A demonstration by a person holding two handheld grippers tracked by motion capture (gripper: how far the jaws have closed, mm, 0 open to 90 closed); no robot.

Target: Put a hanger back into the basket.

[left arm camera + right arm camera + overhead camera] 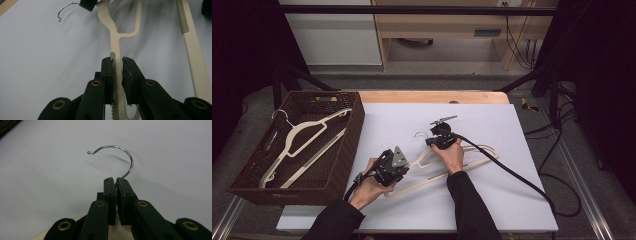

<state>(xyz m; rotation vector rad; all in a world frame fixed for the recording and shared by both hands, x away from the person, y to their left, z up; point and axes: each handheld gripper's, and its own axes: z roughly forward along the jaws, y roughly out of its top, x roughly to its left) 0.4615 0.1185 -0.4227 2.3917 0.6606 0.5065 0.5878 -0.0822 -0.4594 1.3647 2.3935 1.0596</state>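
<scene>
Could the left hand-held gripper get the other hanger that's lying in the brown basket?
Probably not just yet. The left hand-held gripper is shut on the hanger on the table. The basket is open-topped and right beside it, so once it lets go, the hanger in the basket looks easy to reach.

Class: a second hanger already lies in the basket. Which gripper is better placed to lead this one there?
Probably left: the left gripper, clamped on the hanger, sits nearer the basket. The right gripper pinches its hook.

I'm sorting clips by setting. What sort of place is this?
Probably a lab or workshop recording bench: a white-topped table inside a black frame, cables trailing by bare wooden furniture, a wicker basket and cream hanger as props.
</scene>
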